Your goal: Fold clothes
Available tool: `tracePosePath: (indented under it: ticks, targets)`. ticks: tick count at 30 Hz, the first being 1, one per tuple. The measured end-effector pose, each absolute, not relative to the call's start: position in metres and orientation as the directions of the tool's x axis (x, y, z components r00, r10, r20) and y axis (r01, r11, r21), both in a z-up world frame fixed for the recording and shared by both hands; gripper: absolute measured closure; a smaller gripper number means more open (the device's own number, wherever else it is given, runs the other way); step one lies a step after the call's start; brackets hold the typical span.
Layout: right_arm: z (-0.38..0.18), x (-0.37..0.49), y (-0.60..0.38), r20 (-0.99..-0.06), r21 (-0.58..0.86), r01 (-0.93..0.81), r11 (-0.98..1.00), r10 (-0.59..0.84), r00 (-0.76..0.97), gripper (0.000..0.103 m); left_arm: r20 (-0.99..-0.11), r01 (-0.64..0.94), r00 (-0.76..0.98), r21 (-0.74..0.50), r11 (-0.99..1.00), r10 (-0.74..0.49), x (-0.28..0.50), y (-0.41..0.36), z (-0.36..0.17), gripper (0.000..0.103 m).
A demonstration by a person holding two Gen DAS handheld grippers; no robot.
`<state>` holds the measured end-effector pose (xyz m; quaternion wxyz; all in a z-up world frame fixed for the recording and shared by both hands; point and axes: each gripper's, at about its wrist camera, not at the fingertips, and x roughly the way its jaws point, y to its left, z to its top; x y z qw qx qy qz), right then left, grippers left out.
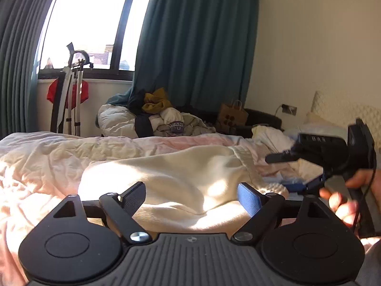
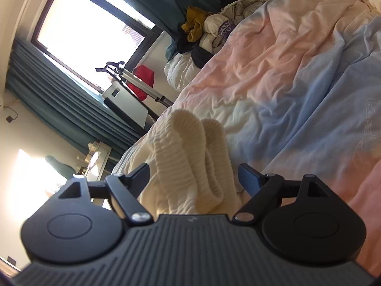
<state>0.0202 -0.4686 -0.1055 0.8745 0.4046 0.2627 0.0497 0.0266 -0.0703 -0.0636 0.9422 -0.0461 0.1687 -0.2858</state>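
A cream ribbed garment (image 1: 176, 174) lies in a soft heap on the pink and blue bed cover (image 1: 35, 166). My left gripper (image 1: 191, 196) hovers just above its near edge, open, with nothing between the black and blue fingers. In the right wrist view, bunched ribbed folds of the same garment (image 2: 190, 143) rise between the spread fingers of my right gripper (image 2: 194, 177), which is open and rolled sideways. From the left wrist view, the right gripper's black housing (image 1: 321, 150) is blurred at the garment's right end, held by a hand (image 1: 343, 200).
A heap of clothes and a white duvet (image 1: 154, 116) sits past the bed under teal curtains (image 1: 195, 47). A garment steamer stand with a red top (image 1: 69, 90) is by the window. A paper bag (image 1: 232, 114) and pillows (image 1: 333, 109) are at the right.
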Motion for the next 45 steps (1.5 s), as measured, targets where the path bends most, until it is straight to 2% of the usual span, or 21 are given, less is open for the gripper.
tracePosePath:
  ticks: [2,7,14,15,17,22,25,28,31,35,37,41,45]
  targets:
    - [-0.104,0.011,-0.46,-0.421,0.729,0.115,0.674,0.309,0.853,0.019,-0.303,0.46,0.796,-0.257,0.85,-0.523,0.036,-0.05,-0.057,0.014]
    - [-0.107,0.01,-0.433,-0.489,0.639,0.121,0.76,0.28,0.826,0.02,-0.402,0.283,0.793,-0.422,0.861,-0.458,0.062,-0.009,-0.064,0.009]
    - [-0.132,0.024,-0.426,-0.564,0.588,0.189,0.786,0.232,0.792,0.019,-0.519,0.183,0.742,-0.452,0.873,-0.424,0.084,-0.001,-0.087,0.008]
    - [-0.138,0.026,-0.428,-0.571,0.604,0.214,0.768,0.23,0.788,0.011,-0.53,0.177,0.736,-0.45,0.875,-0.422,0.087,-0.003,-0.09,0.008]
    - [-0.151,0.03,-0.435,-0.582,0.661,0.262,0.703,0.259,0.771,0.01,-0.537,0.172,0.728,-0.46,0.871,-0.427,0.092,-0.005,-0.094,0.008]
    - [-0.169,0.039,-0.436,-0.537,0.759,0.261,0.597,0.346,0.769,0.009,-0.547,0.158,0.709,-0.492,0.856,-0.445,0.104,-0.008,-0.103,0.006]
    - [-0.174,0.048,-0.433,-0.517,0.781,0.236,0.579,0.385,0.764,0.008,-0.552,0.15,0.698,-0.51,0.847,-0.456,0.111,-0.009,-0.109,0.006]
    - [-0.177,0.056,-0.429,-0.496,0.798,0.209,0.565,0.418,0.761,0.002,-0.557,0.14,0.687,-0.529,0.837,-0.467,0.117,-0.011,-0.115,0.004]
    - [-0.176,0.06,-0.426,-0.468,0.813,0.176,0.554,0.444,0.764,0.002,-0.561,0.131,0.675,-0.547,0.827,-0.478,0.124,-0.013,-0.121,0.006]
    - [-0.167,0.051,-0.431,-0.338,0.888,0.094,0.451,0.498,0.799,0.002,-0.554,0.083,0.656,-0.622,0.779,-0.513,0.132,-0.003,-0.132,0.009]
    - [-0.164,0.05,-0.431,-0.319,0.891,0.077,0.447,0.497,0.807,0.006,-0.545,0.07,0.649,-0.651,0.756,-0.53,0.134,0.002,-0.137,0.013]
    - [-0.172,0.056,-0.424,-0.433,0.833,0.151,0.533,0.456,0.778,0.02,-0.544,0.081,0.646,-0.649,0.756,-0.536,0.132,0.0,-0.138,0.025]
    - [-0.166,0.052,-0.423,-0.448,0.811,0.154,0.564,0.43,0.784,0.044,-0.533,0.103,0.657,-0.637,0.764,-0.534,0.126,-0.003,-0.131,0.042]
